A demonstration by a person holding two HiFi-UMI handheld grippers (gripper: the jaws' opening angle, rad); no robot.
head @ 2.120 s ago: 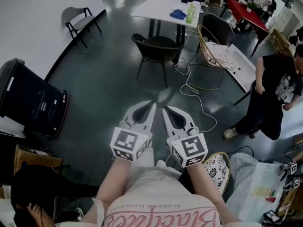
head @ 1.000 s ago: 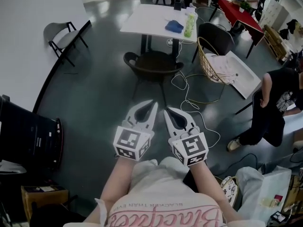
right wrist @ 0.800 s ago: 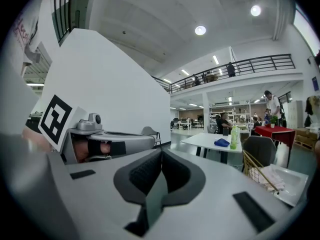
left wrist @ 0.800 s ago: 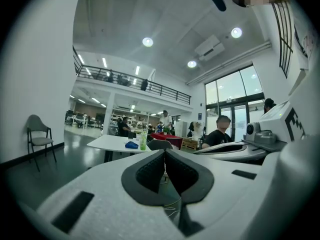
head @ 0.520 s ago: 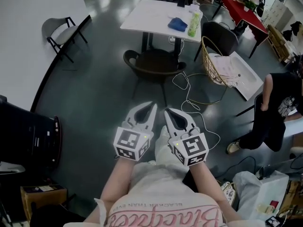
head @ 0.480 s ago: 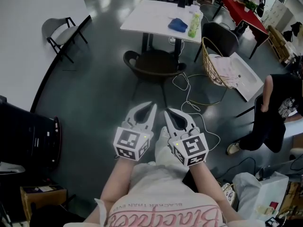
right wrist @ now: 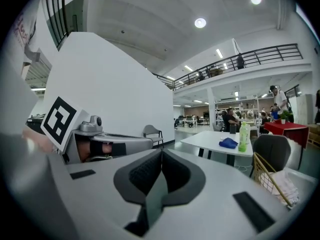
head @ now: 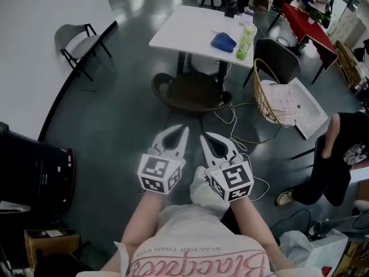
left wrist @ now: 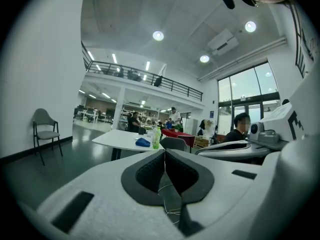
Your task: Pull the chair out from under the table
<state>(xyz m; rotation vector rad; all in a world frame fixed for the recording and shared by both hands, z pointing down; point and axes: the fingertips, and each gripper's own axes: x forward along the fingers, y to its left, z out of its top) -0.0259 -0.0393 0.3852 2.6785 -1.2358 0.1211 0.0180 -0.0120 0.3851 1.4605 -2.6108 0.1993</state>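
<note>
A dark round-backed chair stands with its seat tucked partly under the near edge of a white table. A green bottle and a blue cloth lie on the table. My left gripper and right gripper are held side by side above the floor, a short way in front of the chair's back and apart from it. Both are shut with nothing between the jaws. In the left gripper view the shut left gripper points at the table; its jaws hide the chair.
A folding chair stands by the left wall. A wicker basket and a second dark chair are right of the table. Cables trail over the floor. A person stands at the right and a black bin at the left.
Both grippers, still shut and side by side, have moved forward toward the table. The chair and table now lie closer and lower in the head view.
</note>
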